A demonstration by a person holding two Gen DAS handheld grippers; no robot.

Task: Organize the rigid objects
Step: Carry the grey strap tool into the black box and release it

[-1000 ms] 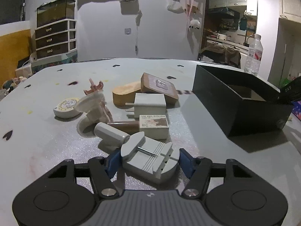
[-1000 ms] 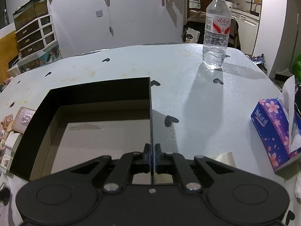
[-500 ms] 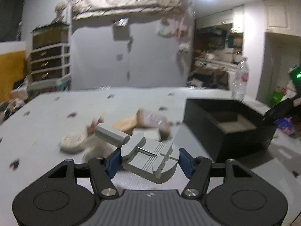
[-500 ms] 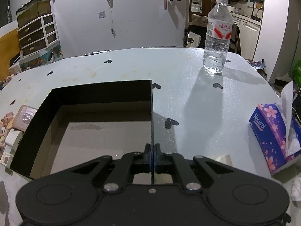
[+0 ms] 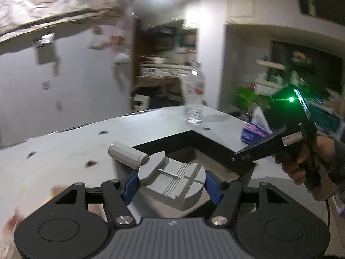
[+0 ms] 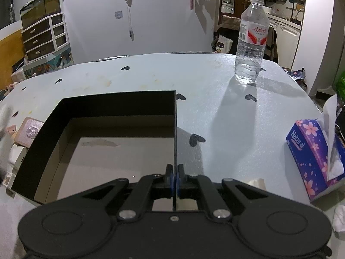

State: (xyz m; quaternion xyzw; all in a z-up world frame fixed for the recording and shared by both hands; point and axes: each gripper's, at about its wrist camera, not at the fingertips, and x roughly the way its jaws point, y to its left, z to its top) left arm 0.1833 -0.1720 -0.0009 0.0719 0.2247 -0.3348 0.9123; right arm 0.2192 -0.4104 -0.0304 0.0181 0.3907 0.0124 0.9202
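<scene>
I have the grey grooved block (image 5: 172, 182) clamped in my left gripper (image 5: 171, 183), its blue pads (image 5: 130, 185) pressing on the two opposite sides, and I carry it above the table (image 5: 64, 157) right at the near corner of the black box (image 5: 194, 140). A grey cylinder (image 5: 128, 158) sticks out from its left end, and a thin metal pin lies across the top. It looks like hard moulded plastic: stiff, fairly light, with flat flanks that give the pads good purchase, though I judge the overhanging cylinder could tip it if the grip slackened. Holding it across the wide body, as now, seems right. My right gripper (image 6: 174, 178) is pinched tight on the box's thin right wall (image 6: 175, 133), steadying it. The box floor looks bare.
</scene>
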